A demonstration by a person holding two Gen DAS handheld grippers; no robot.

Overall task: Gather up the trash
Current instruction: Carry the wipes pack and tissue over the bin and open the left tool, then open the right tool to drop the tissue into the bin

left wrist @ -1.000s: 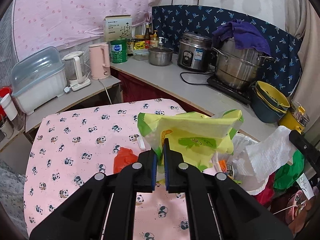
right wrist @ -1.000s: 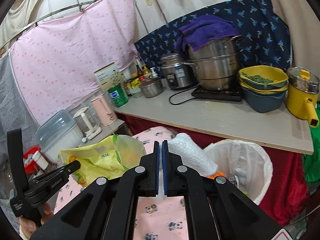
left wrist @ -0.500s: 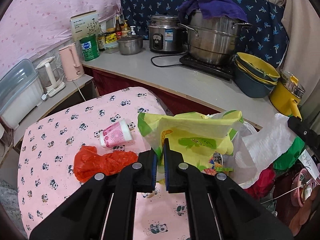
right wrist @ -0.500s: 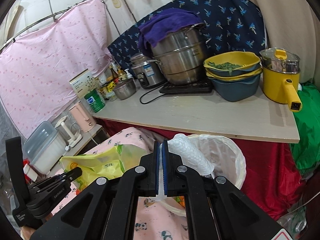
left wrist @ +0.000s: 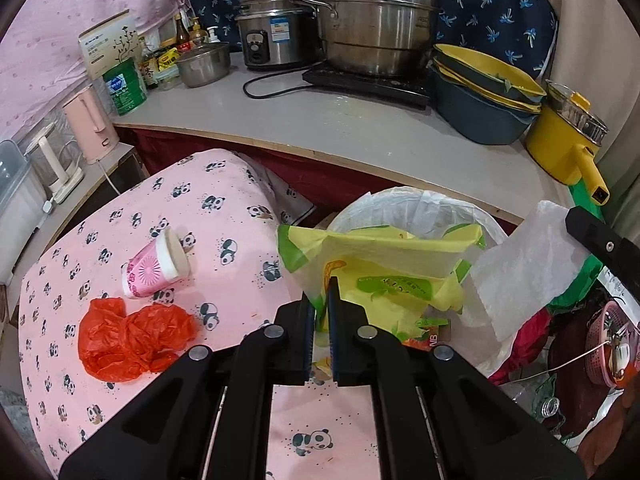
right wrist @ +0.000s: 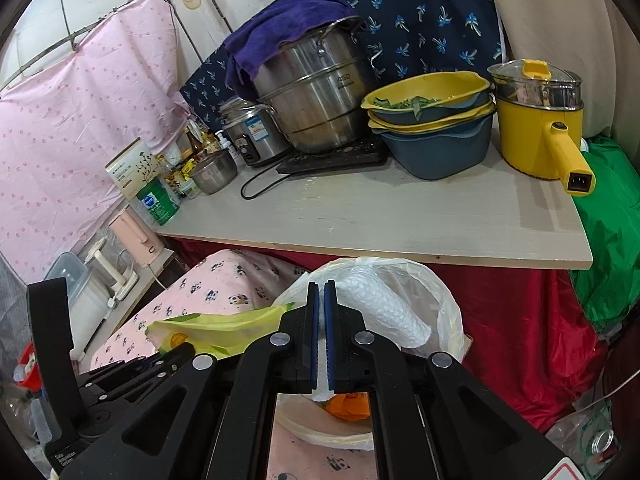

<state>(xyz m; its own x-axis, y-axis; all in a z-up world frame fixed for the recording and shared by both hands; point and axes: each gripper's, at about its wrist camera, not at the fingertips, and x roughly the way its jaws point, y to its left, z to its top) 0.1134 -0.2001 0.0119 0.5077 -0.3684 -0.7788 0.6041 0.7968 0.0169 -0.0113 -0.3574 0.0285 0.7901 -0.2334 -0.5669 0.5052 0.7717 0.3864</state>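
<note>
My left gripper (left wrist: 320, 312) is shut on a yellow-green plastic bag (left wrist: 384, 264) and holds it over the near rim of the white-lined trash bin (left wrist: 424, 204). My right gripper (right wrist: 319, 308) is shut on a white paper towel (right wrist: 384, 304), held over the same bin (right wrist: 448, 312); the towel also shows in the left wrist view (left wrist: 520, 264). The bag shows at the left of the right wrist view (right wrist: 224, 328). A pink paper cup (left wrist: 156, 268) on its side and a crumpled red plastic bag (left wrist: 128, 336) lie on the pink panda tablecloth (left wrist: 224, 208).
A kitchen counter (left wrist: 360, 128) runs behind the bin, with a steel steamer pot (left wrist: 380, 28), rice cooker (left wrist: 272, 28), stacked blue-yellow basins (left wrist: 480, 92) and a yellow electric pot (left wrist: 568, 140). A pink kettle (left wrist: 90, 124) stands left. Red and green bags lie right of the bin.
Both grippers have moved right and forward toward the bin, still gripping the bag and the towel. The cup and red bag have come into view on the table.
</note>
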